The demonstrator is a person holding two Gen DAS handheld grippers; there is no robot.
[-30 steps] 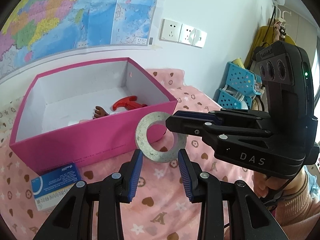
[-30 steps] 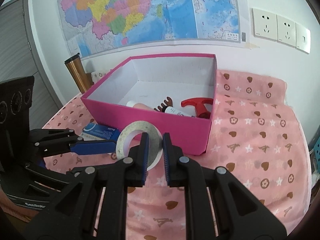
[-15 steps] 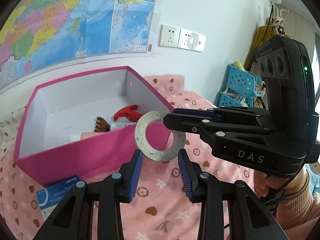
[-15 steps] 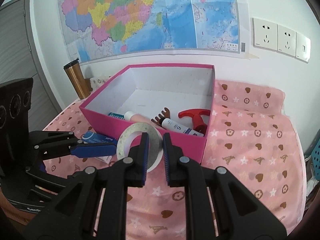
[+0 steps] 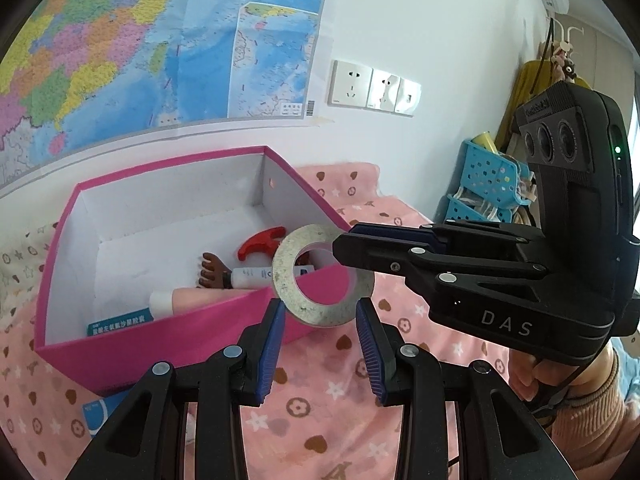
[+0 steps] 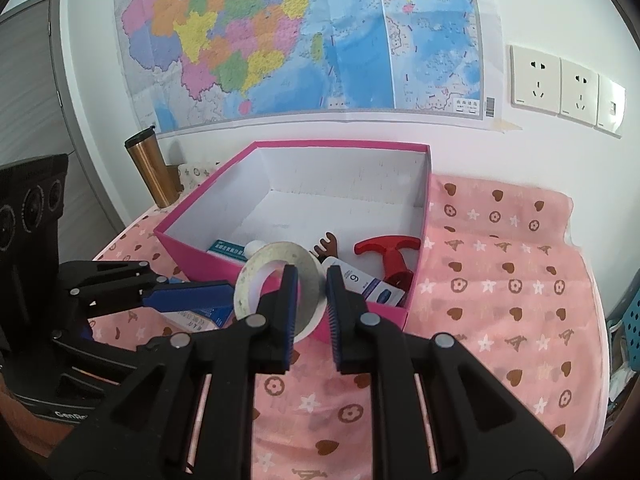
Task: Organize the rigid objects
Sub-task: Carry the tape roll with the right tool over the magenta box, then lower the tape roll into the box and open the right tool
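The right gripper (image 6: 311,300) has its jaws clenched on the rim of a roll of white tape (image 6: 276,276), one blue pad inside the ring and the other against its outer face. The roll hangs in the air just above the near wall of the pink box (image 6: 280,276), tilted so that its hole faces the left wrist camera. The left gripper (image 5: 320,344) has its jaws apart and empty; they sit just below the tape (image 5: 324,312) without touching it, and its fingers (image 5: 272,344) frame the ring from either side.

Inside the box, on its white floor, lie a red T-shaped handle (image 6: 390,250), a brown antler-shaped piece (image 6: 326,244), a white tube with a blue label (image 6: 362,282), a pale pink tube (image 5: 192,298) and a small blue-and-white carton (image 6: 228,249). The box rests on a counter covered by a pink cloth (image 6: 500,300) printed with hearts and stars. Another blue-and-white carton (image 5: 96,410) lies on the cloth by the box's outer wall. A copper-coloured tumbler (image 6: 152,168) stands beyond the box, near the wall map (image 6: 300,40).
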